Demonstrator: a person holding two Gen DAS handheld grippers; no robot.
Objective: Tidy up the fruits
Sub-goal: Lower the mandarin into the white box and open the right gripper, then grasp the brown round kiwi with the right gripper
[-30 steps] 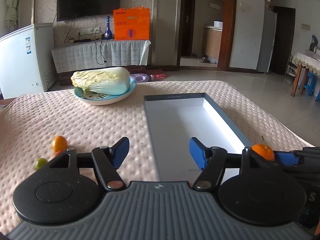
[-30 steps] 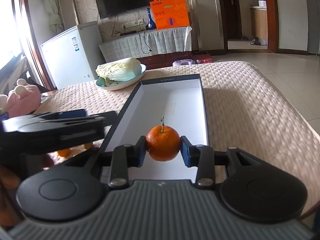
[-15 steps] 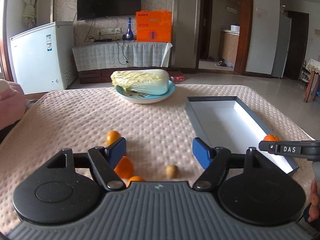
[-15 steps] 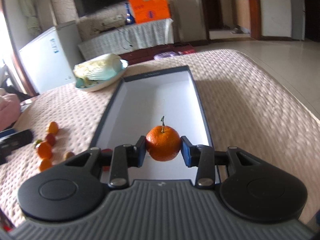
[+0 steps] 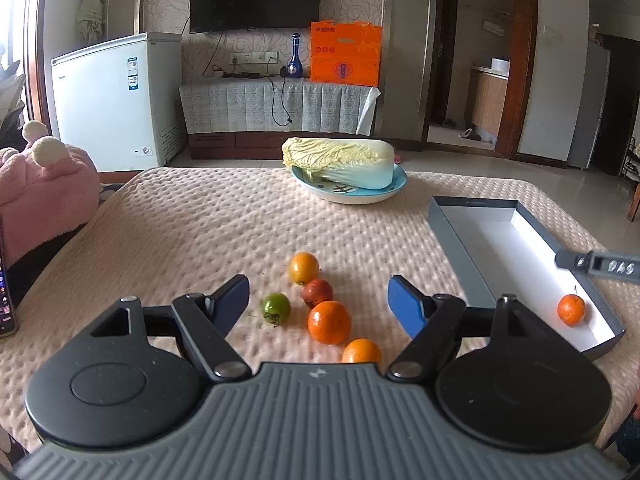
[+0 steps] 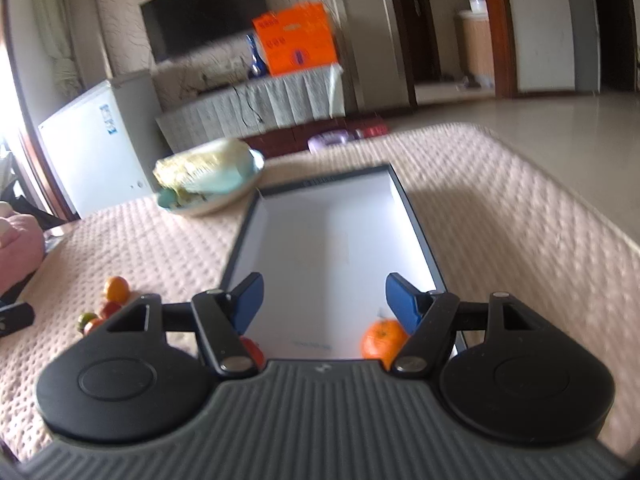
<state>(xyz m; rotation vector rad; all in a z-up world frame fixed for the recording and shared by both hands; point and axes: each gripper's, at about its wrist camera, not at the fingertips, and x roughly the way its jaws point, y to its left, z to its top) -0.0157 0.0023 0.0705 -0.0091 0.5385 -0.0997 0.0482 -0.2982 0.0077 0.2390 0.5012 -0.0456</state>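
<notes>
**Over the box, the right jaws let a mandarin go**

Between the right gripper's (image 6: 324, 302) blue pads nothing is pinched: its jaws are opening, and the stemmed mandarin (image 6: 382, 338) lies on the white floor of the box (image 6: 416, 216), low at five o'clock from the gap, half tucked under the right-hand finger. The left gripper (image 5: 318, 300) hovers with jaws wide apart over the loose fruit on the desk (image 5: 180, 232), clamped on nothing. Just past its pads sit a large orange (image 5: 329, 322), a dark red fruit (image 5: 317, 293) at its twelve o'clock, a yellow-orange one (image 5: 304, 268) beyond that, a green tomato-like fruit (image 5: 276, 309) at nine o'clock, and a small orange (image 5: 361, 351) at five o'clock, partly cut off by the gripper body.

Risks, as I judge them: the fruits crowd together, some touching, so closing on the large orange could nudge its neighbours and set them rolling over the quilted cover. The mandarin in the box rests near the near end wall and may roll when more fruit lands beside it.

Farther out, a napa cabbage (image 5: 340, 162) fills a plate (image 5: 348, 196) at twelve o'clock. The right wrist view is motion-blurred; a reddish shape (image 6: 252, 350) behind its left finger cannot be identified.
</notes>
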